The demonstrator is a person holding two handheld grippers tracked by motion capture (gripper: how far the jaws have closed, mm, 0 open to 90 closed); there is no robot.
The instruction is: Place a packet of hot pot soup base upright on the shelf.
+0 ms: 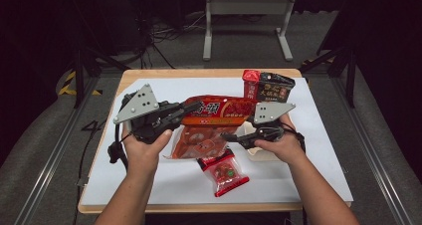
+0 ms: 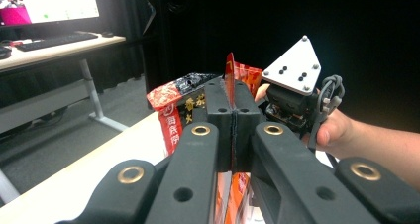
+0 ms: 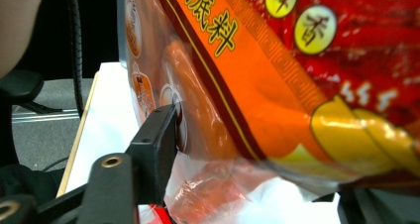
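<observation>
A red and orange seasoning pouch [image 1: 219, 110] hangs above the table, with my left gripper [image 1: 195, 106] shut on its left edge. In the left gripper view the thin pouch edge [image 2: 230, 75] stands up from between the pressed-together jaws of that gripper [image 2: 232, 92]. A clear bag of red pieces [image 1: 199, 141] hangs under the pouch. My right gripper [image 1: 227, 135] points left at the pouch's lower edge. In the right gripper view the pouch [image 3: 277, 60] lies between the wide-apart jaws of that gripper [image 3: 257, 159]. The left fingertip [image 3: 166, 130] touches it and the other jaw is mostly hidden.
A small red packet [image 1: 226, 174] lies on the white mat [image 1: 308, 135] near the front. A black and red packet [image 1: 267, 88] stands at the back right. A white tray [image 1: 259, 154] sits under my right hand. The table's wooden edge [image 1: 199, 207] runs along the front.
</observation>
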